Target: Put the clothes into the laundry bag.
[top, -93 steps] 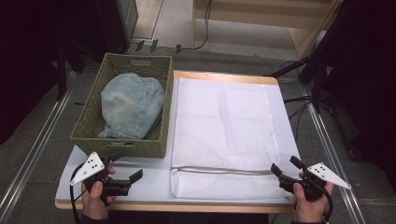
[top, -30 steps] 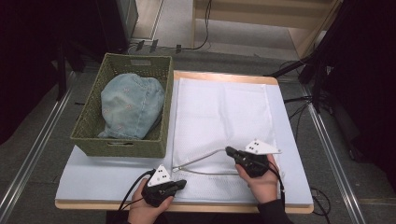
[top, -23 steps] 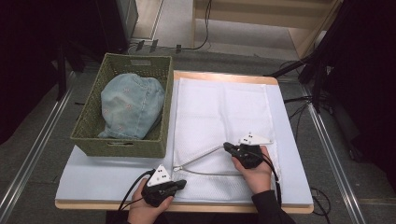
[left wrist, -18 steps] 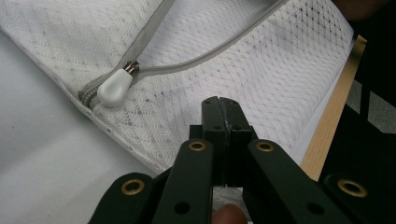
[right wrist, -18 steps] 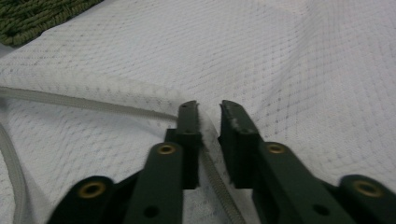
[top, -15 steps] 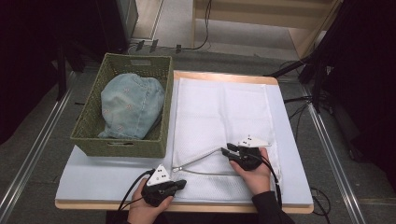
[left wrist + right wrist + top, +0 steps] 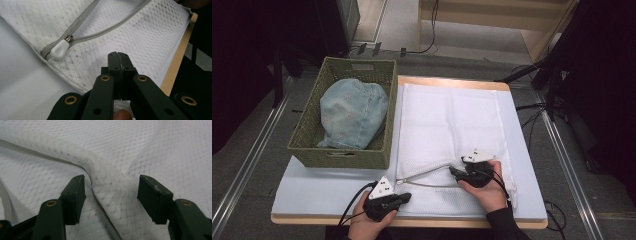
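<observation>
Right tool [image 7: 111,192] advanced (jaws apart) astride mesh bag's [image 7: 150,150] zipper edge [image 7: 100,167].

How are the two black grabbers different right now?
The left gripper has its fingers pressed shut, while the right gripper has its fingers spread open. The left gripper sits near the front table edge beside the zipper pull, while the right gripper is farther in, on the white mesh bag, with a raised fold of the bag's opening between its fingers. Both are black and each is held in one hand.
</observation>
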Demonstrator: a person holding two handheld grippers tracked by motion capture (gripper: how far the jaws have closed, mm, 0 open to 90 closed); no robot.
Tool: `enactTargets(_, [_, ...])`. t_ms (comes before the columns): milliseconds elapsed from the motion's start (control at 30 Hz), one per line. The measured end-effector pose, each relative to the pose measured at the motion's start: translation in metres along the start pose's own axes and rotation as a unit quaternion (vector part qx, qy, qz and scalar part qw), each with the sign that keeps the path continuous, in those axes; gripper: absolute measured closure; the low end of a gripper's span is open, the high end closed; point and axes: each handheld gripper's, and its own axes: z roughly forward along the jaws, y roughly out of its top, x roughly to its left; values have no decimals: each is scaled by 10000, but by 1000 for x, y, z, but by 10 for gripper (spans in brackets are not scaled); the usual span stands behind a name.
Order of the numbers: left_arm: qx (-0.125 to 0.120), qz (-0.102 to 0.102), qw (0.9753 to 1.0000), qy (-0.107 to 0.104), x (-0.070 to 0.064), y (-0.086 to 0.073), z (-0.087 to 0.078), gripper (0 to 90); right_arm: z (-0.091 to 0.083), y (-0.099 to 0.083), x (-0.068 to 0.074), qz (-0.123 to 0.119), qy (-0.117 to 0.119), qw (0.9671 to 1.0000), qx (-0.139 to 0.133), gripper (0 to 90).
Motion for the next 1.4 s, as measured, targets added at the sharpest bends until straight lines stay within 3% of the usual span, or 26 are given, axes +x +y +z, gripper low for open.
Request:
enactTargets(100, [17,19,10000,13,0,0,0,900,0,1,0,42,-44,10000,24,449])
enactTargets(133, [24,36,10000,12,0,0,0,900,0,1,-1,41,12,10000,26,559])
enactTargets(200, [41,69,10000,23,0,1,0,900,-2,0,-3,64,114,9999,41,689])
enactTargets(333, [47,86,9999,31,0,1,0,900,-6,-1,-7,102,215,9997,83,888])
enactTargets(433, [51,92,9999,25,0,1,0,900,-15,4,-7,168,177,9994,-233,900])
enactTargets(533, [54,95,9999,13,0,1,0,900,-33,13,-7,268,215,9958,-849,900])
enactTargets(600, [47,101,9999,17,0,1,0,900,-51,23,-2,103,182,9904,-1365,900])
enactTargets(700, [38,92,9999,17,0,1,0,900,-70,35,6,-49,169,9839,-1779,900])
enactTargets(800, [28,97,9999,26,-1,1,0,900,-77,41,12,-131,250,9816,-1887,900])
enactTargets(933, [17,-3,10000,-39,1,1,0,900,-76,40,11,-51,286,9824,-1847,900])
enactTargets(1033, [-29,-27,9997,-221,1,1,0,785,-74,38,7,70,342,9826,-1823,900])
enactTargets(1167, [-278,71,9995,133,-5,6,-8,452,-70,34,4,223,401,9826,-1801,900])
enactTargets(1300, [-501,192,9985,60,-9,14,-21,189,-67,31,1,306,433,9825,-1785,900])
enactTargets(1400, [-574,412,9972,-262,-9,19,-29,84,-66,30,-2,375,484,9817,-1804,900])
